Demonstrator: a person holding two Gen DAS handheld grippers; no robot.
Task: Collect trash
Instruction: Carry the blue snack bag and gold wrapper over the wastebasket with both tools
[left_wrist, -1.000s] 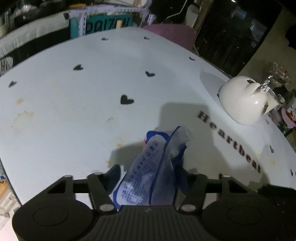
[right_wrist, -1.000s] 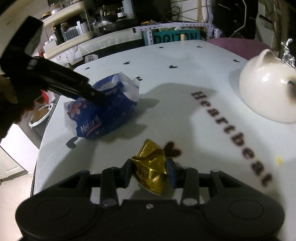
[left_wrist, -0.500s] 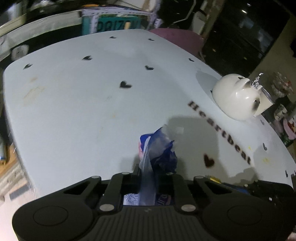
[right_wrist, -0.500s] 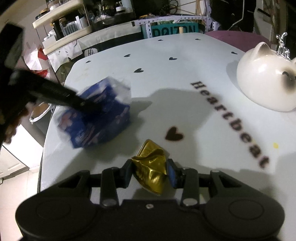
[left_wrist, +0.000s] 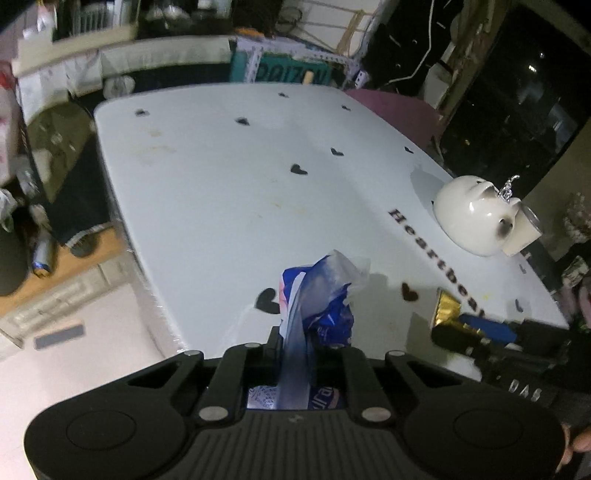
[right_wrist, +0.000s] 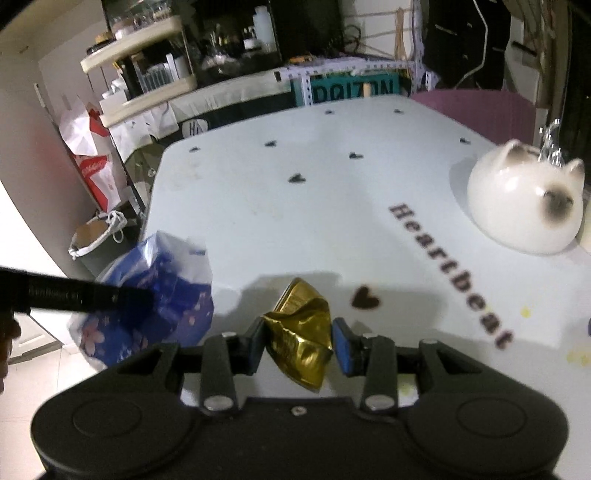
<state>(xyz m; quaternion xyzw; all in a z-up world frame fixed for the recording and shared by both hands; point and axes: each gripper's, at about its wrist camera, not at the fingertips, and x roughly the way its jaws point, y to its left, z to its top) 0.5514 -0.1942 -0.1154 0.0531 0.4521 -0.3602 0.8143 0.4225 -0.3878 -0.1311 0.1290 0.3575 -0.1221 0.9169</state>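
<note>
My left gripper (left_wrist: 308, 343) is shut on a crumpled blue and white plastic wrapper (left_wrist: 317, 299) and holds it above the near left edge of the white table (left_wrist: 229, 192). The wrapper also shows in the right wrist view (right_wrist: 155, 299), with the left gripper's black finger (right_wrist: 74, 293) across it. My right gripper (right_wrist: 299, 343) is shut on a crumpled gold foil wrapper (right_wrist: 301, 328), lifted just above the table (right_wrist: 332, 206). The gold wrapper also shows at the right in the left wrist view (left_wrist: 447, 308).
A white cat-shaped ceramic bowl (right_wrist: 528, 206) sits upside down at the table's right side, also in the left wrist view (left_wrist: 476, 218). A bin lined with a white bag (right_wrist: 96, 236) stands on the floor left of the table. Cluttered shelves (right_wrist: 147, 88) are behind.
Both grippers have pulled back towards the table's near edge, each still holding its wrapper. The left gripper has carried the blue wrapper to the table's left edge.
</note>
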